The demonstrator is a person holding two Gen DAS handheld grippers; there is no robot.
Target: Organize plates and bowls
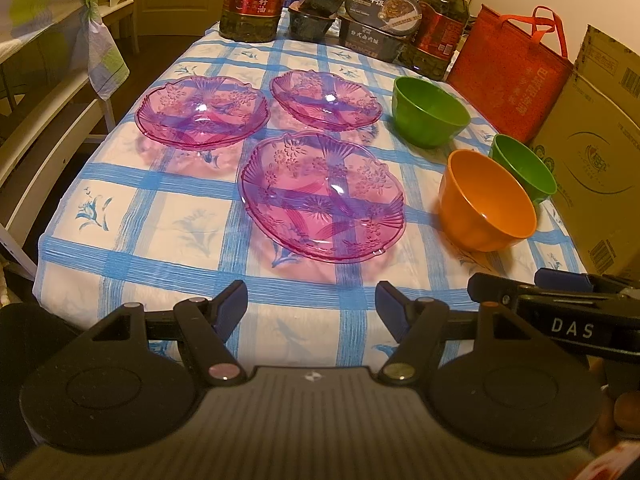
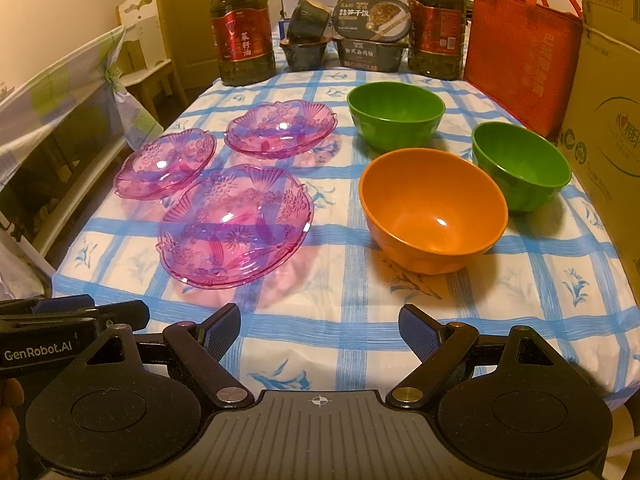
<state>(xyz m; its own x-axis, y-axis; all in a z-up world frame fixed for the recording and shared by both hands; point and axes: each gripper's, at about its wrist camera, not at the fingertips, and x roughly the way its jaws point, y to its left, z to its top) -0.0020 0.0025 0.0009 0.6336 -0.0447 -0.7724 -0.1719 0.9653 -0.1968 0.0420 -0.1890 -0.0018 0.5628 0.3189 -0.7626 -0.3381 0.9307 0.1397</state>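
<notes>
Nearest the lens in the left wrist view, the left gripper (image 1: 311,304) is hovering over the near edge of the table (image 1: 120,280), its blue-padded fingers (image 1: 232,300) standing wide apart and holding nothing. In the right wrist view the right gripper (image 2: 319,330) is likewise hanging over the near edge with its tongs spread wide and empty. Each gripper is showing at the other's side: the right one at 3 o'clock in the left view, the left one at 9 o'clock in the right view.

On the blue-checked tablecloth (image 2: 352,280), the near pink plate (image 2: 235,226) is lying at about 11 o'clock from the right gripper. Two more pink glass plates are sitting beyond it, the left pink plate (image 2: 166,163) at 10 o'clock and the far pink plate (image 2: 281,128) at 12 o'clock; all three are lying apart, unstacked.

The orange bowl (image 2: 433,209) is standing upright at 1 o'clock, with the small green bowl (image 2: 521,166) just beside it at 2 o'clock and the large green bowl (image 2: 395,114) behind it at 12 o'clock. None is nested in another.

At the far end two oil bottles (image 2: 242,36) are flanking stacked food boxes (image 2: 372,36). A red bag (image 2: 520,60) and a cardboard box (image 2: 608,100) are standing along the table's right side.
</notes>
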